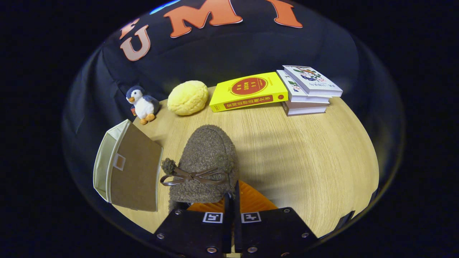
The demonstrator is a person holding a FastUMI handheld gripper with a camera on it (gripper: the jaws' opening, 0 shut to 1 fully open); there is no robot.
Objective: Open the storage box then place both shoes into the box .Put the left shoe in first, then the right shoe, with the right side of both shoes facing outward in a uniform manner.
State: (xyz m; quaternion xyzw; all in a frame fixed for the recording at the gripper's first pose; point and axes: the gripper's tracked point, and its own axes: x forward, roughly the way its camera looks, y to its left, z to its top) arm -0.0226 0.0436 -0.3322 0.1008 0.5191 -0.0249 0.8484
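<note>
A brown fuzzy shoe with a thin brown bow and pompoms points away from me, its toe toward the back of the wooden table. My gripper is shut on the shoe's rear rim, its fingers almost touching. The shoe seems to hang a little above the table and casts a shadow to its right. Just left of the shoe stands the storage box, cream-walled, with a brown panel bearing a small pale tab turned toward me. I cannot tell whether the box is open.
At the back of the table sit a plush penguin, a yellow bun-shaped cushion, a yellow book and a stack of white books. Bare wood lies right of the shoe.
</note>
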